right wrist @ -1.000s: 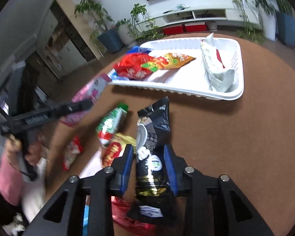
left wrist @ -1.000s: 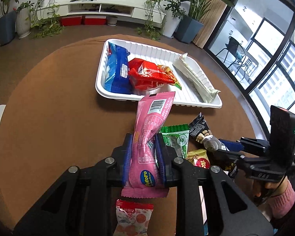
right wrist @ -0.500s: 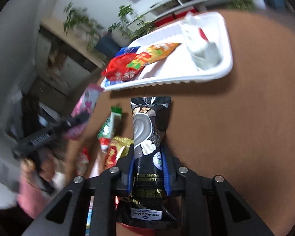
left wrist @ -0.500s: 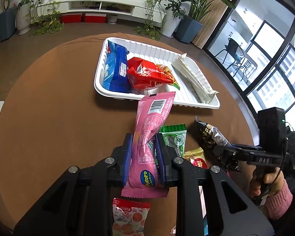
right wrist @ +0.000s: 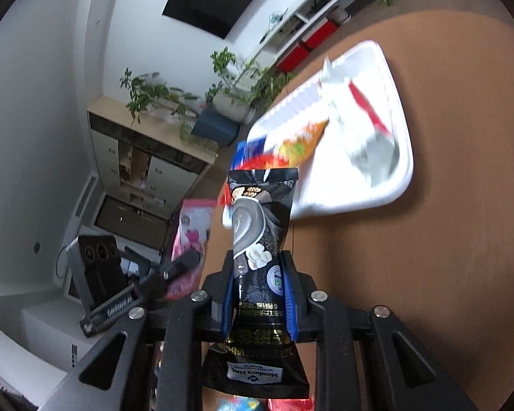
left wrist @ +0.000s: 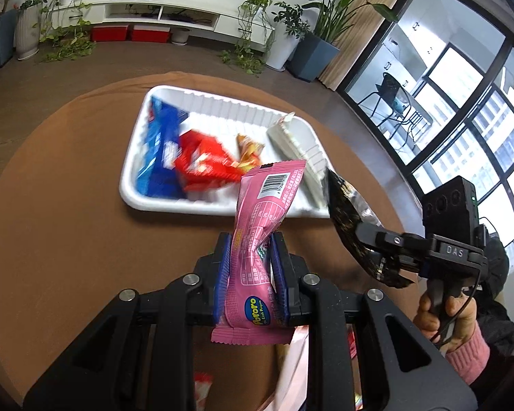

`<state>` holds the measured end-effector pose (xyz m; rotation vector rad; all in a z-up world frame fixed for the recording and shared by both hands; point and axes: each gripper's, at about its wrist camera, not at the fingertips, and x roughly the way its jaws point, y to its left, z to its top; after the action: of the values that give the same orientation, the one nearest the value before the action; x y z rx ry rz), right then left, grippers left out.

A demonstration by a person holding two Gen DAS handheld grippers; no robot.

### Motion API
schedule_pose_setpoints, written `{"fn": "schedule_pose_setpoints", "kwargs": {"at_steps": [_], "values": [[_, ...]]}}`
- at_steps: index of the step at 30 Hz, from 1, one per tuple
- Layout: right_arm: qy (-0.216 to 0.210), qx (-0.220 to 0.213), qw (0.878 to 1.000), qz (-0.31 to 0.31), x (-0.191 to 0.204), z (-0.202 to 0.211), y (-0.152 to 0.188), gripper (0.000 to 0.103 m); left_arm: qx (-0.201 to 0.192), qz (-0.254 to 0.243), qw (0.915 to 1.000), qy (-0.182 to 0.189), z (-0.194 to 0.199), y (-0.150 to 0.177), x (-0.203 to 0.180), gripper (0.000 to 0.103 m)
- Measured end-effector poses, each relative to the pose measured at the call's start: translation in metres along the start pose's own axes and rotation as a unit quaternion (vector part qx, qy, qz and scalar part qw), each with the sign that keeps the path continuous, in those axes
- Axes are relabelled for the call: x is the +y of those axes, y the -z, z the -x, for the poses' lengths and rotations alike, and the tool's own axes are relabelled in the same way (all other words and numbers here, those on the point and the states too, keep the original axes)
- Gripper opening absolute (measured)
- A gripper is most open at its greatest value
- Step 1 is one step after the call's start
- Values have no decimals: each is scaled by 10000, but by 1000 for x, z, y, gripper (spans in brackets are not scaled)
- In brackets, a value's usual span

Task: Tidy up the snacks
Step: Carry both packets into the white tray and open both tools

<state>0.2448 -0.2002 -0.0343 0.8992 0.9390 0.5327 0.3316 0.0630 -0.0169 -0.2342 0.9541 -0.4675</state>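
Note:
My left gripper (left wrist: 251, 257) is shut on a pink snack packet (left wrist: 260, 246) and holds it raised above the brown round table, in front of the white tray (left wrist: 161, 202). My right gripper (right wrist: 257, 274) is shut on a black snack packet (right wrist: 258, 226), also raised; that packet shows in the left wrist view (left wrist: 349, 222) near the tray's right corner. The tray holds a blue packet (left wrist: 159, 150), a red packet (left wrist: 202, 161), an orange packet (left wrist: 248, 147) and a long white packet (left wrist: 296, 144).
Loose snacks lie on the table below the grippers, partly hidden (left wrist: 202, 382). Past the far table edge (left wrist: 85, 92) are potted plants (left wrist: 253, 34) and a white shelf unit (left wrist: 161, 13). Large windows (left wrist: 479, 120) are at the right.
Both grippers have lifted their packets and moved toward the tray. The right gripper has tilted and swung up beside the tray's right corner. The loose snacks on the table have dropped out of sight.

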Motion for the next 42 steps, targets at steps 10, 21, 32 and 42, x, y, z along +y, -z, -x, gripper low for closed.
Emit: {"fn": "schedule_pose_setpoints", "kwargs": {"at_steps": [10,21,32,42], "values": [[61,-277,9988,-405,-11,-26,-46,26,186,309,9989,295,-41,-49,-29,21],[316,-586,9965,-498,-27,-35,-64,28,450,663,9967,153,-91,-71,-36,22],[535,-721,9959,-54,-16,-30,-65,45,280,549,9981,8,-85,-65,-41,24],[661,-752,9949,72,-11,-29,-69,48,181,572,9982,28,-60,-56,-39,24]]}}
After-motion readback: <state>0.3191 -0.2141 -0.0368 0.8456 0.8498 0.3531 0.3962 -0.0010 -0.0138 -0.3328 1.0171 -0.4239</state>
